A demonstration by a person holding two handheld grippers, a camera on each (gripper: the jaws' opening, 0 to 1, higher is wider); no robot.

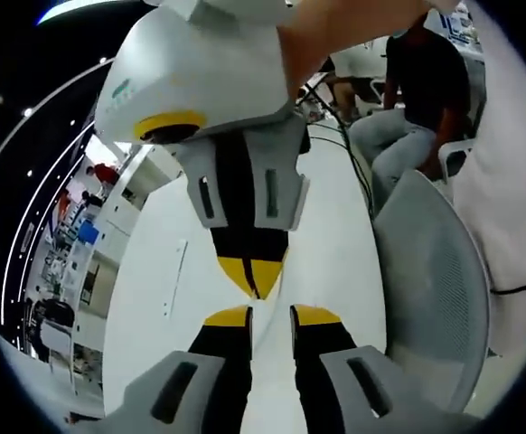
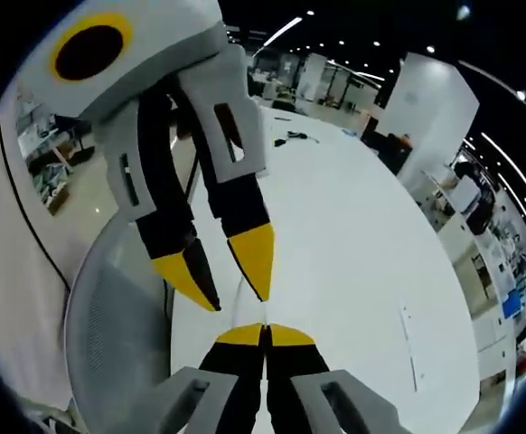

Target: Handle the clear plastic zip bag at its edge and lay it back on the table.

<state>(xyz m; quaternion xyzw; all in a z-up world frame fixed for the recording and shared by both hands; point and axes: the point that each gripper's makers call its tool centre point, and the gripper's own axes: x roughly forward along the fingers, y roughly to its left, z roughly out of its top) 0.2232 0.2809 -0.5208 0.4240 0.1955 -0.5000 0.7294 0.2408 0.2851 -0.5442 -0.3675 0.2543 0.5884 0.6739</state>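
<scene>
The two grippers meet tip to tip above the white table point(image 1: 335, 262): in the left gripper view the left gripper point(image 1: 270, 315) rises from below and the right gripper point(image 1: 252, 276) comes down from above. A mesh chair point(image 1: 435, 289) stands just beside the table's right edge, with a seated person point(image 1: 417, 99) behind it.

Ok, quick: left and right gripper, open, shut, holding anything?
Left gripper: open, jaws apart, nothing visibly gripped.
Right gripper: shut, tips together; whether anything thin is pinched between them cannot be told.
</scene>
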